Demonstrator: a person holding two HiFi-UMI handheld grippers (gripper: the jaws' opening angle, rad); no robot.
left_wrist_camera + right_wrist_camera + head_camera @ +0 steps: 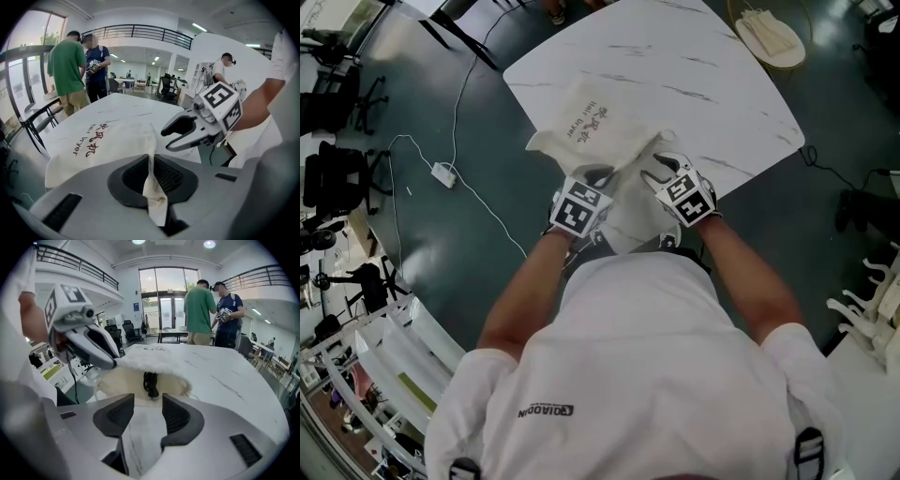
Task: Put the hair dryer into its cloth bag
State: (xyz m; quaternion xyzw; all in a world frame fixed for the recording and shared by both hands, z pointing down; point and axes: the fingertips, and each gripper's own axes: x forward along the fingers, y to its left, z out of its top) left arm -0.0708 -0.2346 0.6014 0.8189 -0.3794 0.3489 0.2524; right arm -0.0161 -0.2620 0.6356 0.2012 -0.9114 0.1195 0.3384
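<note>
A cream cloth bag (591, 127) printed "hair dryer" lies on the white marble table (703, 84), its mouth toward me. My left gripper (598, 176) is shut on the bag's upper rim; a strip of cloth (152, 183) is pinched between its pads and the lip is lifted. In the right gripper view the bag's mouth (154, 366) gapes, and a black cord of the hair dryer (150, 383) shows inside; the rest of the dryer is hidden. My right gripper (661, 167) stands open just before the mouth, with only bare table between its fingers (180, 416).
A round stand with folded cloth (773, 37) is beyond the table's far right corner. A white cable and power strip (443, 173) lie on the floor at left, near dark chairs (337, 178). Two people (211, 310) stand at the table's far end.
</note>
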